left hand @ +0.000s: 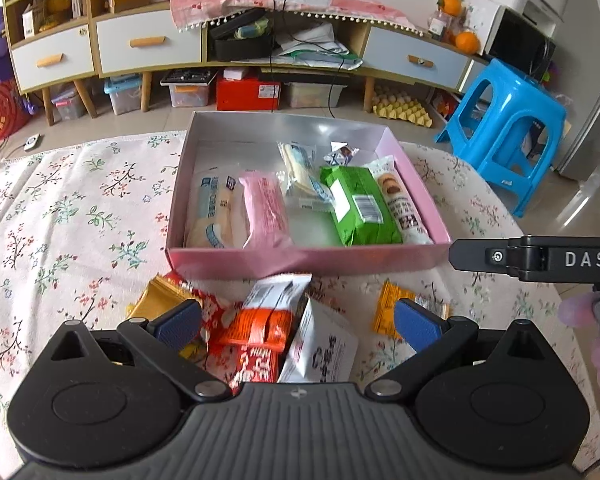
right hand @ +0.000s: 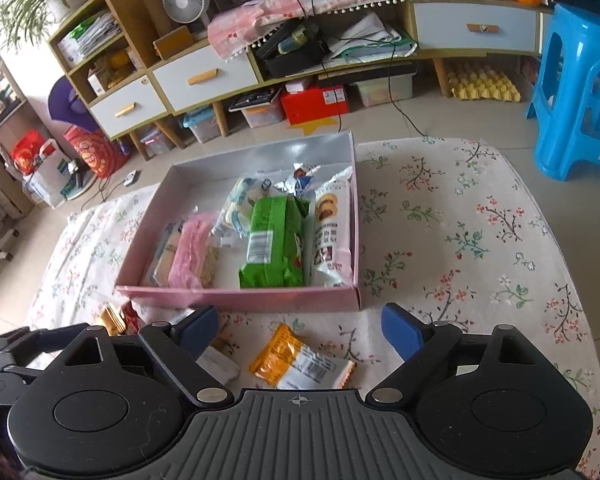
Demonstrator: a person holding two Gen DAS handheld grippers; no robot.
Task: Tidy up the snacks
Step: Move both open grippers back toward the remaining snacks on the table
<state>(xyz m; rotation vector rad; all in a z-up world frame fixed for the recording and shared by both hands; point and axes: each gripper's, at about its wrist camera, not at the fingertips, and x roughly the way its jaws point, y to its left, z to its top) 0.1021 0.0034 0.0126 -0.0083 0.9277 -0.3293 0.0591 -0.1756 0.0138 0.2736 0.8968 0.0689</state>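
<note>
Jaws of the left gripper (left hand: 298, 326) stand wide apart, empty, over a pile of snack packets (left hand: 268, 328); beyond them sits the pink box (left hand: 300, 262) holding a green packet (left hand: 358, 208).

Right gripper (right hand: 300, 330) likewise gapes open, an orange packet (right hand: 300, 362) lying between its fingers, the box (right hand: 260, 300) just ahead.

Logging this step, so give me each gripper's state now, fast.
Left gripper: open, holding nothing, over the loose snack packets.
Right gripper: open, holding nothing, above the orange packet in front of the pink box.
</note>
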